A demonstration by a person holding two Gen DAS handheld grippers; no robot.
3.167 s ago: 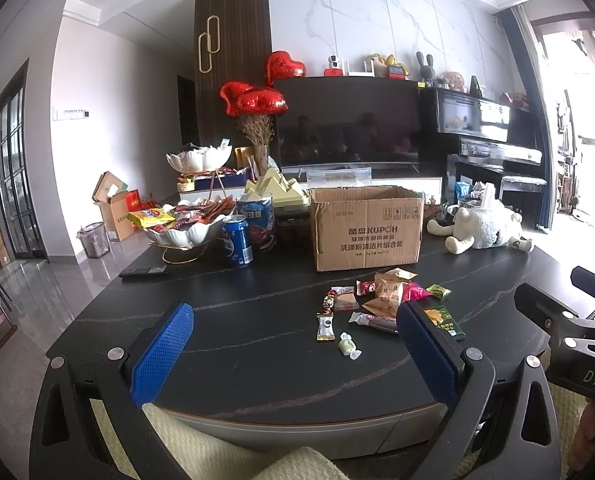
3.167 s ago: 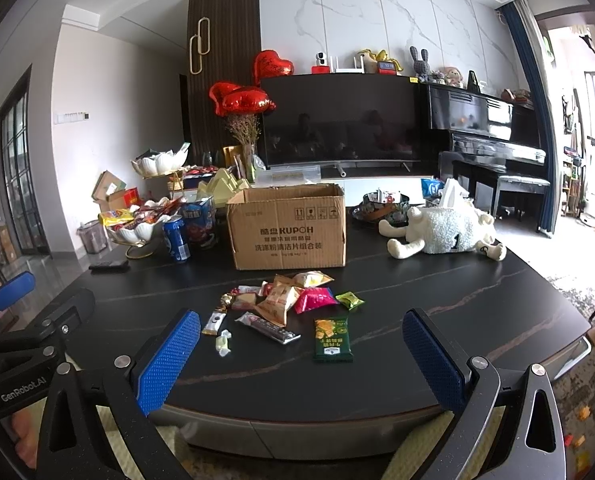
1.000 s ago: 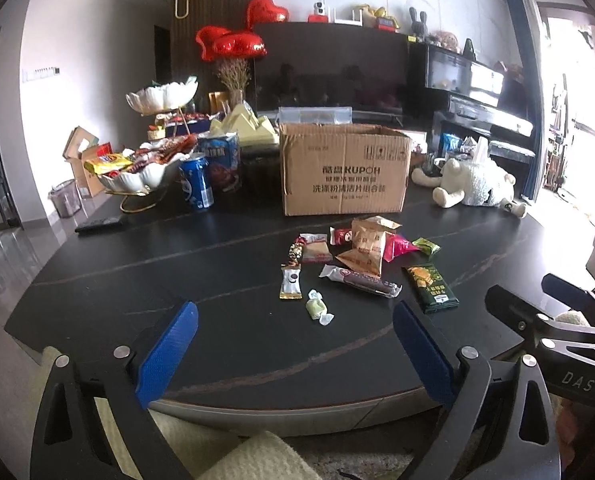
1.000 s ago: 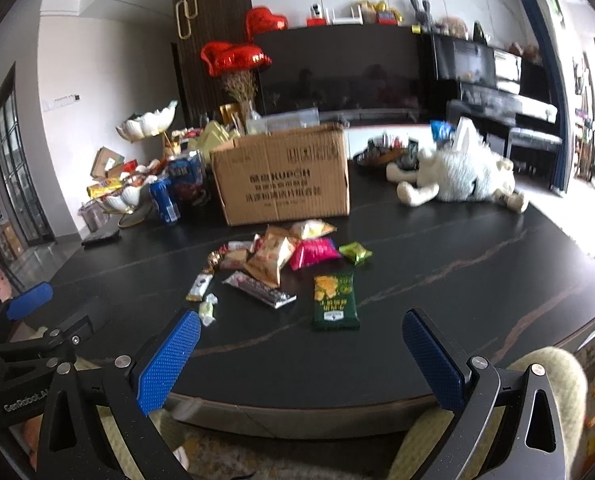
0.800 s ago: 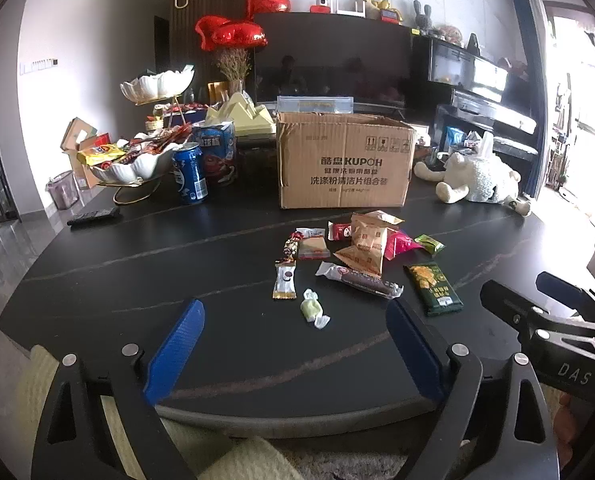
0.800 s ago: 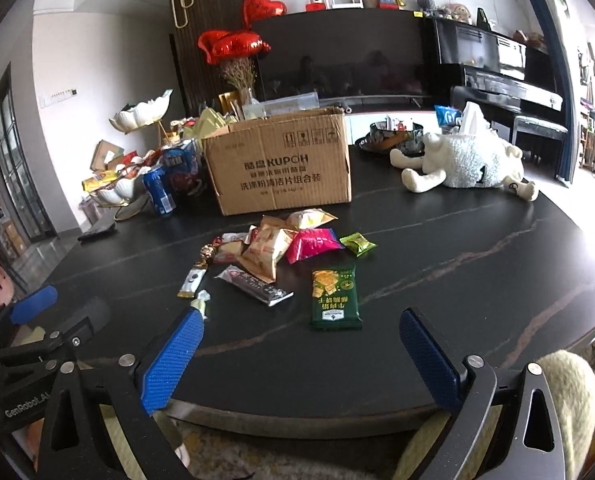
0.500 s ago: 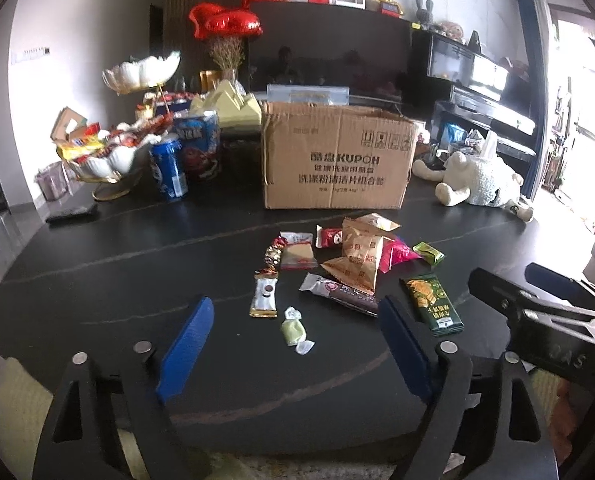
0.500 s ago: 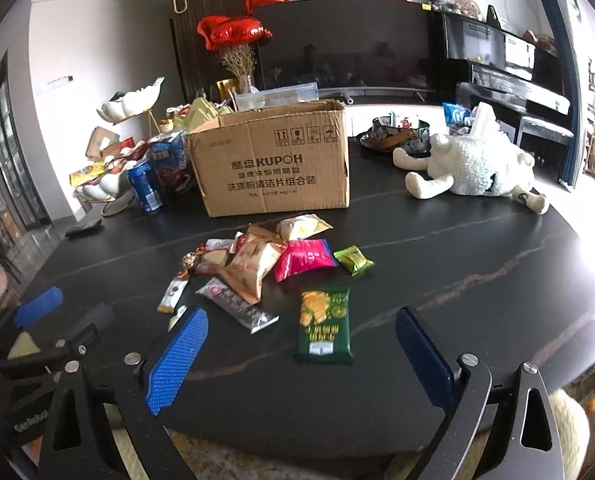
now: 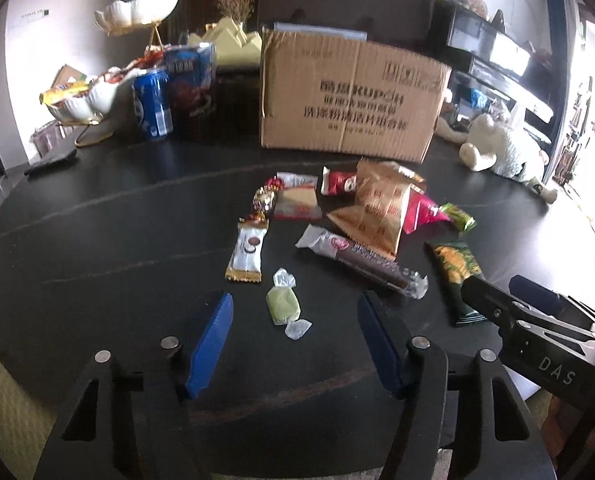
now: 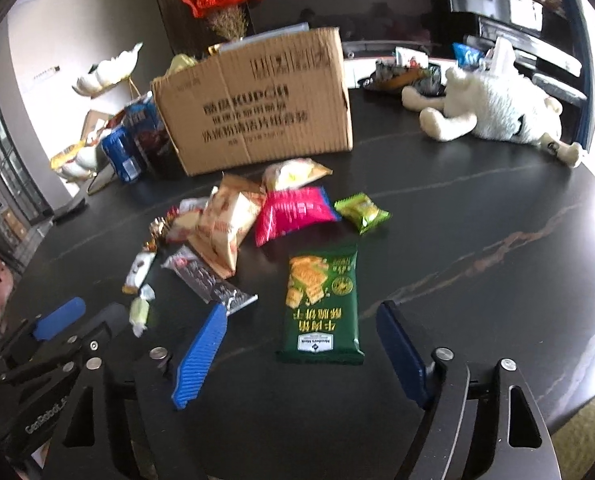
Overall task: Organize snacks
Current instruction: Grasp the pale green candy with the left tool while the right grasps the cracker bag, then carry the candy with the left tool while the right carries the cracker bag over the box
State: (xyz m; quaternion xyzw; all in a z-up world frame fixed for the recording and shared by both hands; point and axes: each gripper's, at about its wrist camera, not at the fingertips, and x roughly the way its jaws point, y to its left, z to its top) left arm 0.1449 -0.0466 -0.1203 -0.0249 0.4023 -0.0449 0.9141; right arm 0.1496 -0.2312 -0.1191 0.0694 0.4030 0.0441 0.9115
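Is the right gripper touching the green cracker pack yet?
Apart. In the right wrist view the cracker pack lies flat between the right gripper's open pads, with dark table on both sides.

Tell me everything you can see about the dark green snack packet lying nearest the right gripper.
The dark green snack packet is a flat, glossy plastic pouch, sealed, printed with golden square crackers, yellow lettering and a white label at its near end. It lies flat on the black table, lengthwise toward the camera, apart from the other snacks. It sits in line with the right gripper, whose blue pads stand on either side of its near end without touching it. Its print reads upside down from this side.
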